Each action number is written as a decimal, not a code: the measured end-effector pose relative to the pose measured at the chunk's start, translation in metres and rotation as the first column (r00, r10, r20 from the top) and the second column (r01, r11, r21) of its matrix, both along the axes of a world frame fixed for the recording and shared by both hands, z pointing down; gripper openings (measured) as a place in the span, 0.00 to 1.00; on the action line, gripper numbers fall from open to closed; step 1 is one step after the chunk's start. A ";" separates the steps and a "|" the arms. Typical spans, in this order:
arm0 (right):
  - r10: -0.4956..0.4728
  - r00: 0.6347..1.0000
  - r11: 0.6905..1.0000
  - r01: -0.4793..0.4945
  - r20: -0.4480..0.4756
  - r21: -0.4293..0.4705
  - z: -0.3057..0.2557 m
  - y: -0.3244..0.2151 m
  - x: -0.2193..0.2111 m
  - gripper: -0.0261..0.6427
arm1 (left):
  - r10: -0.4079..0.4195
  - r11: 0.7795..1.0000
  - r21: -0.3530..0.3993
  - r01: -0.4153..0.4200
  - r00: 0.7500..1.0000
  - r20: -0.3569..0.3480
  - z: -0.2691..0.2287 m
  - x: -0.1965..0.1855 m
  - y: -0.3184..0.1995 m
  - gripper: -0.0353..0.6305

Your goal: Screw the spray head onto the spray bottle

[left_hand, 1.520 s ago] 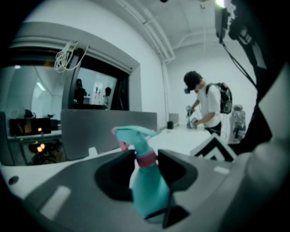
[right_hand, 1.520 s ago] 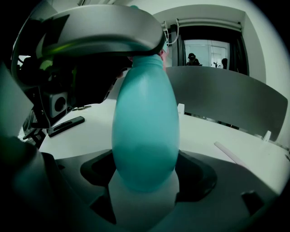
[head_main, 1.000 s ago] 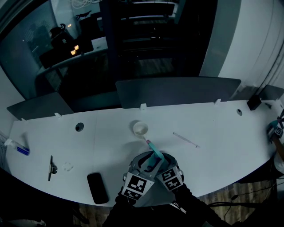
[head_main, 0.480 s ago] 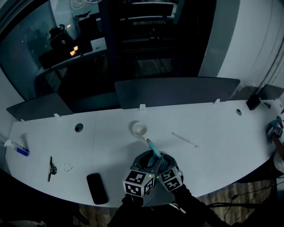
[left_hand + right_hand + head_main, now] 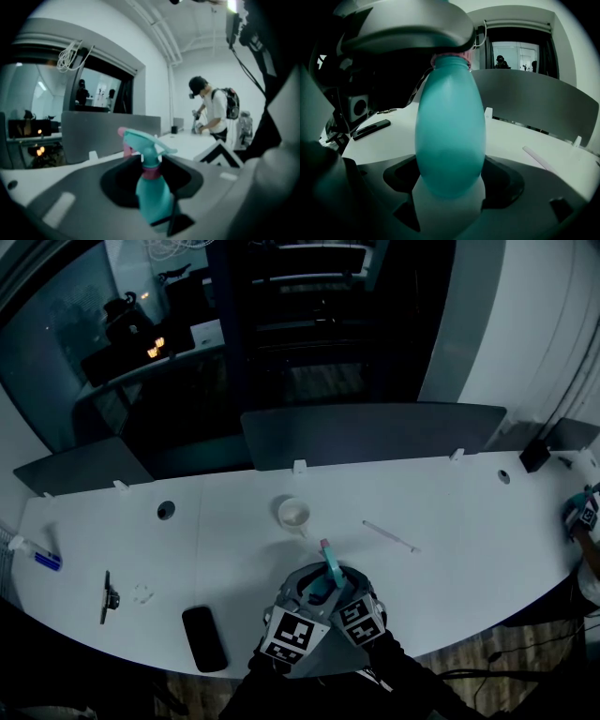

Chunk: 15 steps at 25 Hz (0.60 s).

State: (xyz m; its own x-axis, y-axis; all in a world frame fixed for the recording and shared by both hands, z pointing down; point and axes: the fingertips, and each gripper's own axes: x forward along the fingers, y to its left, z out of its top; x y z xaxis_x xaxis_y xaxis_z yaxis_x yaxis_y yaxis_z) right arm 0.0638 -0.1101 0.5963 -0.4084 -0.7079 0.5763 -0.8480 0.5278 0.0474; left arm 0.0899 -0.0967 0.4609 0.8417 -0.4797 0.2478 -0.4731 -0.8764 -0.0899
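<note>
Closing on the spray bottle (image 5: pixel 449 131) under its spray head (image 5: pixel 145 143), the left hand-held gripper (image 5: pixel 151 190) risked cross-threading if the right hand-held gripper's (image 5: pixel 447 187) clamp on the body slipped.

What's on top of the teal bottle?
A teal spray head with a pink nozzle sits on the spray bottle. Its pink collar covers the neck, so the threads can't be seen.

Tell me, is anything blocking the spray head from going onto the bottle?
Nothing visible does. The spray head already sits on the neck of the spray bottle, joined at the pink collar, with no gap showing.
</note>
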 end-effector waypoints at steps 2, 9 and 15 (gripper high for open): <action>-0.011 1.000 1.000 0.011 0.004 -0.002 0.000 0.001 0.000 0.65 | 0.035 0.998 0.058 -0.037 0.999 0.042 0.003 0.001 0.003 0.26; -0.115 0.993 0.993 0.115 0.007 -0.009 0.000 0.010 -0.006 0.65 | 0.177 0.984 0.035 -0.176 0.984 -0.035 0.001 -0.004 0.010 0.25; -0.414 0.910 0.910 0.414 0.014 -0.027 0.002 0.041 -0.018 0.65 | 0.345 0.938 0.026 -0.344 0.938 -0.043 0.003 -0.010 0.038 0.25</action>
State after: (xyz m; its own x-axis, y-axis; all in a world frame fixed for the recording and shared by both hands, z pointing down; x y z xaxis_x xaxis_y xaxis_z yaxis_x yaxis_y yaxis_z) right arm 0.0463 -0.0695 0.5982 -0.6655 -0.4577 0.5896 -0.5537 0.8325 0.0213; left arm 0.0796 -0.0584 0.4635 0.9665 -0.1620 0.1990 -0.1462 -0.9850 -0.0921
